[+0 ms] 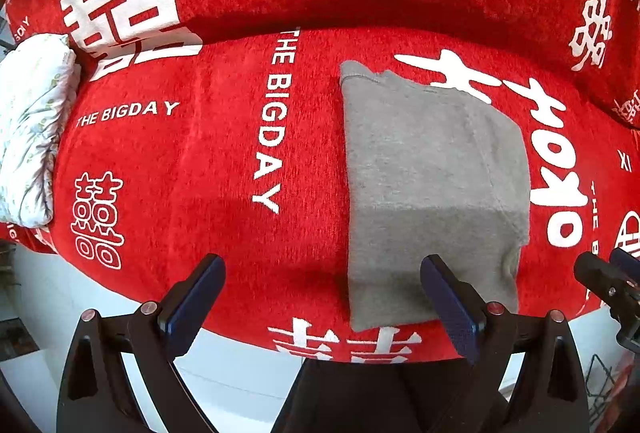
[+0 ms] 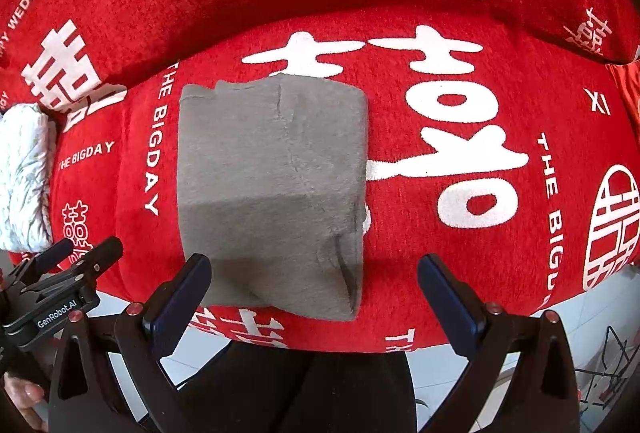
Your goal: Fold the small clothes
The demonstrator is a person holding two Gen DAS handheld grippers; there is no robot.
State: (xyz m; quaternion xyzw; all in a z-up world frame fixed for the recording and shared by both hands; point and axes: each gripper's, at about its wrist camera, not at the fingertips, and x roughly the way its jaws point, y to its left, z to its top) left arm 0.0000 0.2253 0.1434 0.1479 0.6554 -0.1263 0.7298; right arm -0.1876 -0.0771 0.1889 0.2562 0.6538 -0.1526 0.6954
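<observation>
Both claws wide open, nothing held.
My left claw & right claw hover near the sofa's front edge; grey cloth lies folded flat on red cover, white pillow far left.

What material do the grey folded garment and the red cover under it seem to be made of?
Grey folded garment: probably soft knit jersey or fleece, matte, with a heathered, slightly fuzzy surface and stitched seams. Red cover: looks like plush, towel-like pile, with visible nap and white lettering, printed or woven in.
</observation>
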